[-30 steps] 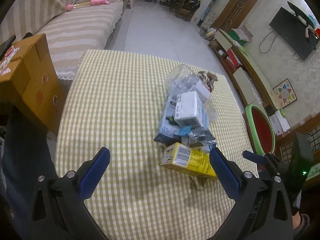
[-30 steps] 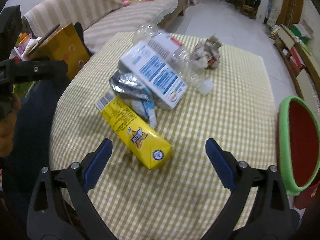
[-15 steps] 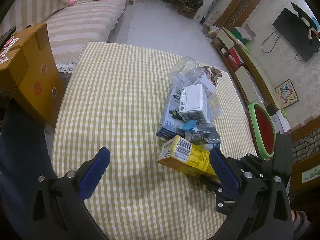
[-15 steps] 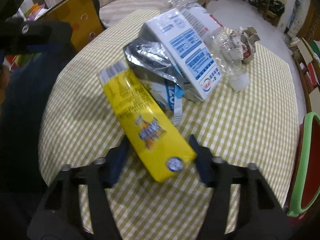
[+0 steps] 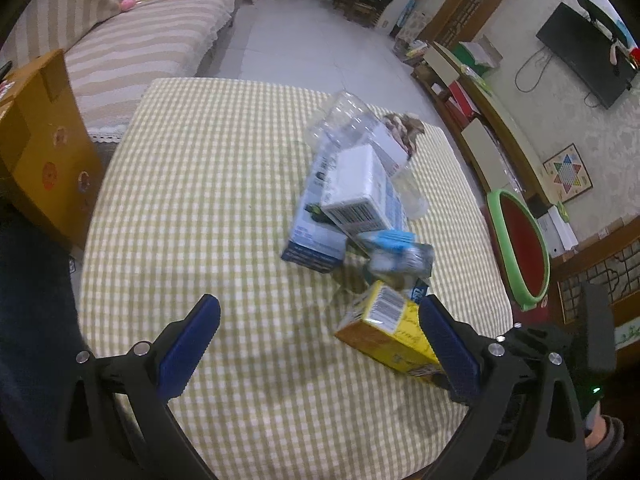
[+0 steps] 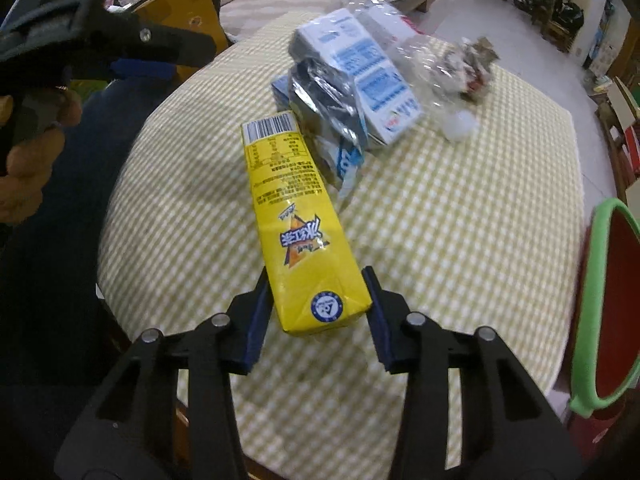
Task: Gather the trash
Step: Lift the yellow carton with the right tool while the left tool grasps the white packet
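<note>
Carton (image 6: 304, 236) before trash pile (image 6: 352, 80) — bin (image 6: 600, 312) right.

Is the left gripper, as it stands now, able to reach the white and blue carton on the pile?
Probably yes. The left gripper has its jaws wide apart and empty, and bare checkered tablecloth lies between it and the white and blue carton, which sits uncovered on top of the pile.

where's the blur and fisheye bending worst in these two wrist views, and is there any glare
Left wrist view: the yellow carton and the silver wrapper smear with motion blur; the checked tablecloth bulges and the corners go black. Right wrist view: the carton between the closing right gripper reads sharp, the clear plastic bottle and tablecloth edges blur; the foil wrapper glints.
</note>
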A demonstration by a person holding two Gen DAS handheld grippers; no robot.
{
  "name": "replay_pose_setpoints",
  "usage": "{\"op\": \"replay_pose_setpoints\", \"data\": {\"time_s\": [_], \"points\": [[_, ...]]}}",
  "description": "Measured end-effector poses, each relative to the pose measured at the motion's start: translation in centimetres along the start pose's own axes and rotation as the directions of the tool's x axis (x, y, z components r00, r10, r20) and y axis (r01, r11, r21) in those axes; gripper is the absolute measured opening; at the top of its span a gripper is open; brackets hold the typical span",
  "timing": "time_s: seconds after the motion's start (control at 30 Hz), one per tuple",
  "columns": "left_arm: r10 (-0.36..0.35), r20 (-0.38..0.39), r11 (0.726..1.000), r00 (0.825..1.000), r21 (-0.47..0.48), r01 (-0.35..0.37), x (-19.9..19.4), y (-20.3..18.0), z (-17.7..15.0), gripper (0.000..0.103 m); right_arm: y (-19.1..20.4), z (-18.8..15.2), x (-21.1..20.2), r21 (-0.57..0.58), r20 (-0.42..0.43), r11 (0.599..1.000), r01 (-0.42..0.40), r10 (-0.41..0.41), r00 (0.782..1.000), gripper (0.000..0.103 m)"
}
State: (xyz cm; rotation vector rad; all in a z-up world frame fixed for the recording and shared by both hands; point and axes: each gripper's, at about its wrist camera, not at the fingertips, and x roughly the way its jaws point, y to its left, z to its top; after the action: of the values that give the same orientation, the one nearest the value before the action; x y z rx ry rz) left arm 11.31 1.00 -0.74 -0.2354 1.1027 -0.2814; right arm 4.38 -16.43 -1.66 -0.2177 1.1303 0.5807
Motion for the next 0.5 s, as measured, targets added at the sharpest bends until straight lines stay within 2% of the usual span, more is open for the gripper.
{"op": "replay_pose_setpoints", "data": {"time_s": [0.3, 0.5], "points": [[-0.01, -0.033, 0.999, 0.999, 0.038, 0.011, 1.4, -2.3, -0.9, 0.095, -1.7, -2.6, -4.1, 0.031, 0.027, 1.0, -0.002, 0.002, 1.0, 0.04], [-0.014, -0.049, 0.998, 0.999, 0.067, 0.018, 2.3, -3.8, -0.8, 0.095, -3.7, -3.5, -5.4, 0.083, 0.056, 0.997, 0.002, -0.007, 0.998, 0.039]]}}
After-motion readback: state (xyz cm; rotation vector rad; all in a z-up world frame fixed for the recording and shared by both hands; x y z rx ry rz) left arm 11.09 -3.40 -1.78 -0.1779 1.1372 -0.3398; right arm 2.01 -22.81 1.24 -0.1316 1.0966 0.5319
